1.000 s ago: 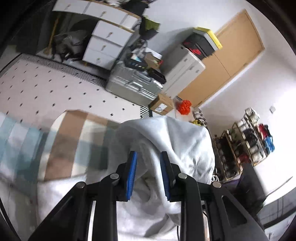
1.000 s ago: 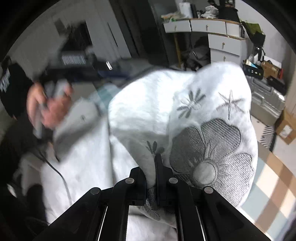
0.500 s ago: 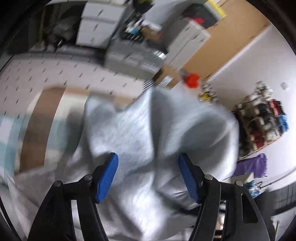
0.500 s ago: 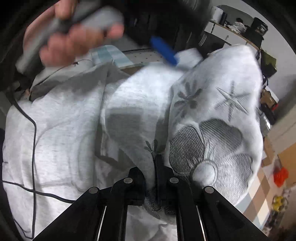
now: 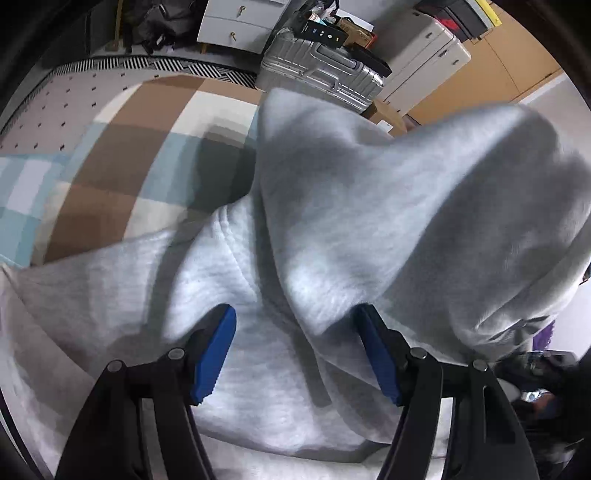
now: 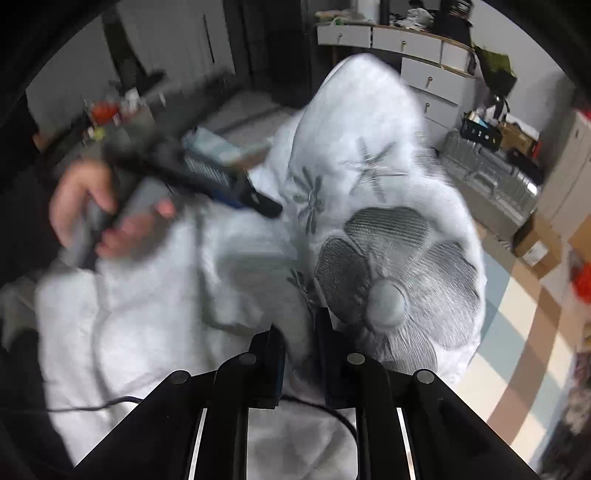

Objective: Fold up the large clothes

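The right gripper (image 6: 299, 343) has its two black jaws drawn close together, clamped on a fold of one light grey sweatshirt (image 6: 369, 155), which rises from the pinch in a tall bulge. On that bulge sit one large dark grey embroidered flower (image 6: 391, 280) just beyond the jaws and, higher up, two smaller star-like motifs side by side. The left gripper (image 5: 297, 350) has its two blue-padded fingers (image 5: 216, 354) wide apart, gripping nothing; the same sweatshirt (image 5: 369, 221) lies between and beyond them, heaped into a thick hump to the right. The garment rests on one checked cover (image 5: 122, 155) of brown, cream and pale blue squares, which shows to the left in the left wrist view and at the lower right in the right wrist view. In the right wrist view the person's left hand (image 6: 92, 214) grips the handle of the other gripper, blurred, above the left part of the sweatshirt. Farther off, the left wrist view shows one silver ribbed suitcase (image 5: 325, 74) on the floor beside a white chest of drawers (image 5: 240, 22), with a wooden door (image 5: 517, 62) to the right.
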